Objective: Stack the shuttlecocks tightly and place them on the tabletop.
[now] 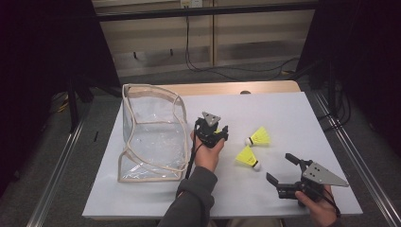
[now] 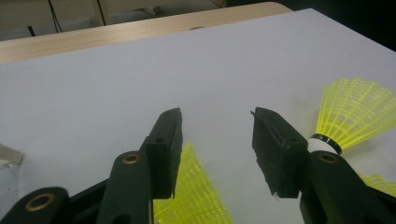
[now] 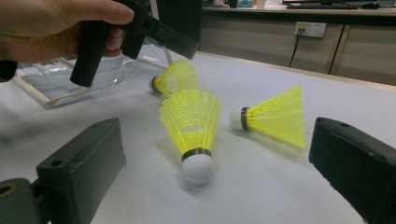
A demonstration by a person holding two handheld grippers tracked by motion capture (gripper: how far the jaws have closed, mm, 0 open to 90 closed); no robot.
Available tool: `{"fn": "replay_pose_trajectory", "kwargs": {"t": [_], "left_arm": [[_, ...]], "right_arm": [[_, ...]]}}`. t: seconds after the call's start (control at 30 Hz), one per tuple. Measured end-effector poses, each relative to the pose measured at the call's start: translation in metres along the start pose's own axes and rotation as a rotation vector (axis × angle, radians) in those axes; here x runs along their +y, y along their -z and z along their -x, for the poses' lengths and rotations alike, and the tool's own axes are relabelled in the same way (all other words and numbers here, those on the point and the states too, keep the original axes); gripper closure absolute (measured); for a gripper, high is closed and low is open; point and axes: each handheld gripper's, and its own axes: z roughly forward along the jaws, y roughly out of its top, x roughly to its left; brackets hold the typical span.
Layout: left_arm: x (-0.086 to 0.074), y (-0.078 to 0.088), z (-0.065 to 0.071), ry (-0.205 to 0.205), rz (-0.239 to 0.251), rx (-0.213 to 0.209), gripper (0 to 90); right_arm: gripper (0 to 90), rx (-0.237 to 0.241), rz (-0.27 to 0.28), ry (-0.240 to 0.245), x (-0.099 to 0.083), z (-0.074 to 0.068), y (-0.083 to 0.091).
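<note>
1. My left gripper (image 1: 213, 131) hangs near the middle of the white table (image 1: 293, 113), just at 3 o'clock of the clear pouch (image 1: 151, 137). Its jaws stand apart with nothing between them.
2. In the left gripper view a yellow shuttlecock (image 2: 196, 196) lies under the left jaw, half hidden; its cork I cannot see. In the high view my gripper covers nearly all of it.
3. My right gripper (image 1: 283, 171) sits at 5 o'clock on the table, jaws spread wide and clamped on nothing. My right hand (image 1: 321, 208) is cut off by the bottom edge.
4. The nearest shuttlecock (image 3: 194, 133) lies between my right jaws' line of sight, cork toward me, skirt away.
5. A second shuttlecock (image 3: 273, 116) lies at 2 o'clock of it, on its side, cork pointing left.
6. The pouch's far side is hard to read: its walls are see-through and only the cream trim shows clearly.
</note>
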Motion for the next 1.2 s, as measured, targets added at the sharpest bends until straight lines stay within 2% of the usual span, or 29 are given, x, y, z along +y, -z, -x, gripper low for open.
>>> {"fn": "replay_pose_trajectory", "kwargs": {"t": [0.17,0.27,0.33,0.37,0.77,0.87,1.07,1.2], "left_arm": [[0.001,0.004,0.002,0.014,0.004,-0.025,58.8],[0.001,0.006,0.003,0.022,-0.005,-0.035,51.1],[0.001,0.009,0.005,0.015,-0.011,-0.049,50.8],[0.001,0.010,0.007,0.025,-0.001,-0.060,50.3],[-0.010,0.017,0.015,0.012,-0.032,-0.114,33.5],[-0.013,0.018,0.018,0.009,-0.039,-0.119,30.1],[-0.021,0.021,0.020,0.028,-0.045,-0.129,22.8],[-0.025,0.022,0.022,0.015,-0.051,-0.136,20.5]], "right_arm": [[2.7,0.001,0.001,-0.001,0.000,0.000,0.000],[2.6,0.002,0.002,0.002,0.000,0.000,0.000],[2.7,0.003,0.002,0.000,0.000,0.000,0.000],[2.7,0.003,0.002,0.000,0.000,0.000,0.000],[2.7,0.002,0.000,0.003,0.000,0.000,0.000],[2.6,0.001,0.000,0.004,0.000,0.000,0.000],[2.7,-0.001,0.001,0.001,0.000,0.000,0.000],[2.6,0.000,-0.001,0.004,0.000,0.000,0.000]]}}
